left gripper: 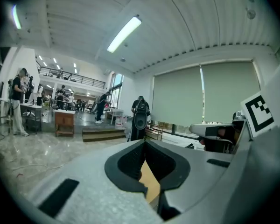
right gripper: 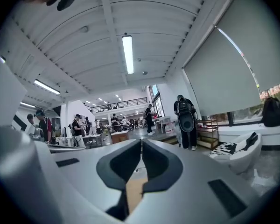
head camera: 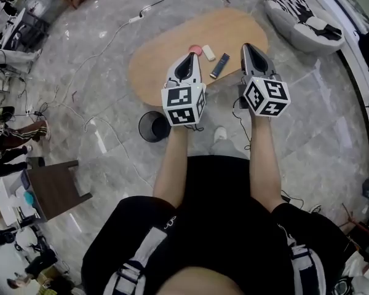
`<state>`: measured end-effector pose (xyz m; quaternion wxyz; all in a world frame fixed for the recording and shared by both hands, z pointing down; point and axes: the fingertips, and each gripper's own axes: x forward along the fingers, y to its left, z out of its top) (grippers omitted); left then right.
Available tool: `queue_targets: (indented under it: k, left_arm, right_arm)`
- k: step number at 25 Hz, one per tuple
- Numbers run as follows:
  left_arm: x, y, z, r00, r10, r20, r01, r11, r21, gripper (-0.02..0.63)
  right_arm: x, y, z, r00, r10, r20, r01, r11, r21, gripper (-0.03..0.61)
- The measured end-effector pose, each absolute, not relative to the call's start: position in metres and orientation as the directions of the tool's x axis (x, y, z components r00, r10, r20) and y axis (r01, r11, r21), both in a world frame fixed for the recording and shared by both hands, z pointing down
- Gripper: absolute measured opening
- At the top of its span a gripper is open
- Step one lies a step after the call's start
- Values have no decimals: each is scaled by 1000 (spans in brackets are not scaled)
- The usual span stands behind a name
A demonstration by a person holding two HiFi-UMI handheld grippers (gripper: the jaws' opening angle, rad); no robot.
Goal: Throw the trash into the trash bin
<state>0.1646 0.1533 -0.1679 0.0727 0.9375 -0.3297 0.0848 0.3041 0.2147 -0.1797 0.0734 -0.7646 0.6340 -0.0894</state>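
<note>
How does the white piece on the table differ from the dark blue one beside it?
Colour: the white piece is pale cream, the dark blue piece almost black.
Shape: the white piece is short and stubby, the dark blue piece longer and slimmer.
Pose: they slant opposite ways. The white piece lies by the pink round item, the dark blue piece nearer the table's near edge.
Shared: both lie flat on the oval wooden table.

The pink thing on the table is half hidden behind the left gripper; its kind cannot be told. The trash bin has its right rim behind that gripper too.
</note>
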Motion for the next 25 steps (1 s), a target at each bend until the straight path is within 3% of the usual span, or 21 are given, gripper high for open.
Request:
queue_targets:
  k: [3, 9, 19, 25]
  left_arm:
    - [183, 147, -158, 756, -611, 233, -635, -771, 39, 2]
    - [189, 138, -96, 712, -606, 354, -661, -749, 47, 2]
    - [178, 123, 41, 639, -546, 541, -696, -710, 105, 2]
    - [184, 109, 115, 622, -518, 587, -701, -703, 123, 2]
  right_arm:
    - [326, 201, -164, 176, -982, 66, -949, -187, -254, 12]
    - [331, 189, -84, 139, -963, 232, -926, -210, -315, 12]
    - [294, 181, 57, 55, -889, 455, -928, -214, -306, 13]
    - [282, 168, 129, 16, -846, 532, -940, -193, -280, 14]
